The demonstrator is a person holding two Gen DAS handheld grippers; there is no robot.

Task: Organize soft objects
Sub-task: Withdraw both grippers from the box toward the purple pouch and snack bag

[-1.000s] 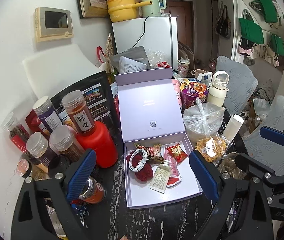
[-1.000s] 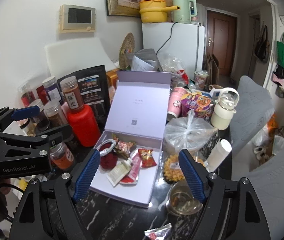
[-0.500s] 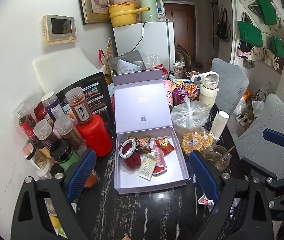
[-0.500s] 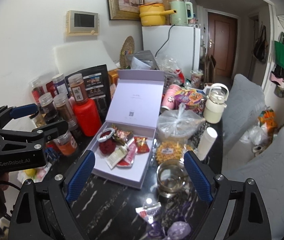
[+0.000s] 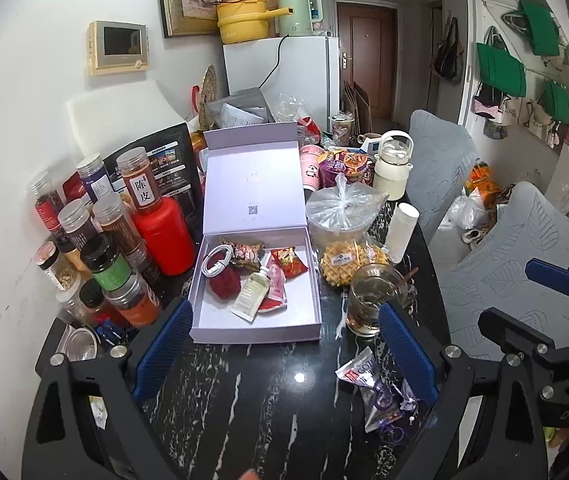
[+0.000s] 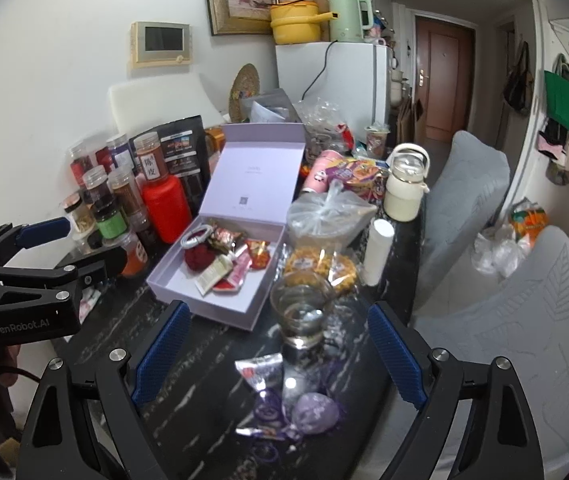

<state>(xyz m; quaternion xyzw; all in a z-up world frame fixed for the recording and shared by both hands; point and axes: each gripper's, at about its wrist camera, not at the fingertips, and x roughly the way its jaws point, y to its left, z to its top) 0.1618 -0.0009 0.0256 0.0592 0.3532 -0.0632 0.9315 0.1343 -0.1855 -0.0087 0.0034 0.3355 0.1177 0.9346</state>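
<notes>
An open lavender box (image 5: 254, 334) with its lid upright sits mid-table. It holds a red knit ball (image 5: 224, 285), a coiled white cable (image 5: 214, 262), a pale sachet (image 5: 249, 298) and snack packets (image 5: 286, 262). Nearer lie a silver-red sachet (image 6: 258, 368), purple hair ties (image 6: 267, 407) and a lilac soft pouch (image 6: 314, 414). My left gripper (image 5: 284, 350) hangs open in front of the box, nothing between its fingers. My right gripper (image 6: 278, 354) is open above the loose sachet and pouch, touching neither. Each gripper shows at the edge of the other's view.
Spice jars (image 5: 110, 240) and a red bottle (image 5: 164, 236) crowd the box's left. To the right stand a glass cup (image 6: 302, 312), a waffle packet (image 5: 342, 264), a bagged bowl (image 5: 340, 212), a white tube (image 5: 402, 232) and a cream jug (image 5: 392, 168). Grey chairs (image 5: 524, 264) border the table's right edge.
Both grippers have drawn back from the box, so more of the black marble table shows. The glass, the loose sachet and the purple items have come into view. The right jaws widened slightly.
</notes>
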